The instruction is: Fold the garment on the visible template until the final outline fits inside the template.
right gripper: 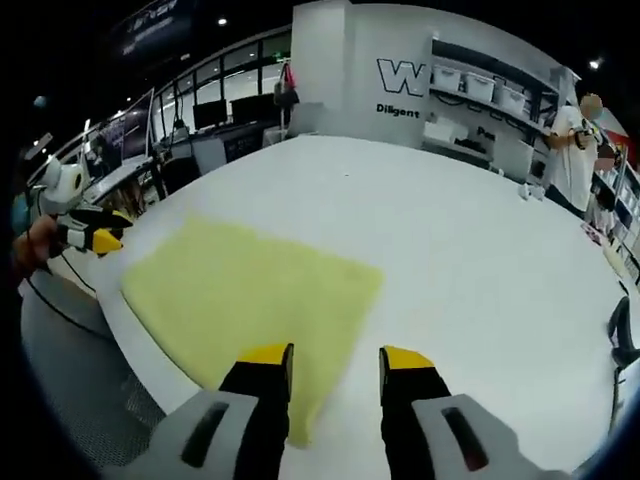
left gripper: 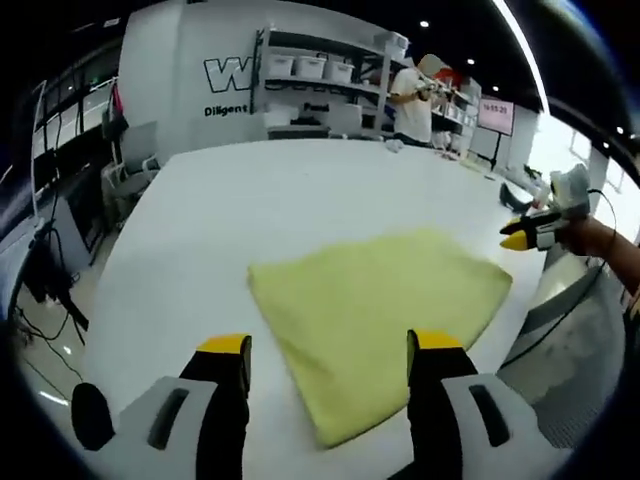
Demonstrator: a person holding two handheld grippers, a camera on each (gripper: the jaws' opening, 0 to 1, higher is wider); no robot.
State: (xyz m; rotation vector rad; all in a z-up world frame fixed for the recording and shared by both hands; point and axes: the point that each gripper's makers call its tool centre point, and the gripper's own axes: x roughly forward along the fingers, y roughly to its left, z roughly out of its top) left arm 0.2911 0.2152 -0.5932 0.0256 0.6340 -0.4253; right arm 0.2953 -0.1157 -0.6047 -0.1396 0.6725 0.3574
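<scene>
A yellow garment (left gripper: 375, 325) lies flat on the white table (left gripper: 260, 200), at centre frame in both views. The left gripper (left gripper: 328, 360) and the right gripper (right gripper: 336, 368), each at its view's bottom edge, have jaws spread apart, holding nothing, above the cloth's near corner.

Wall lettering (left gripper: 228, 75) cut by shelving (left gripper: 320, 68)

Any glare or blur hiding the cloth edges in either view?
Left gripper view: cloth sharp, evenly lit, table bright but not blown out; fisheye bends the table edge. Right gripper view: cloth edges clear, soft shadows only.
</scene>
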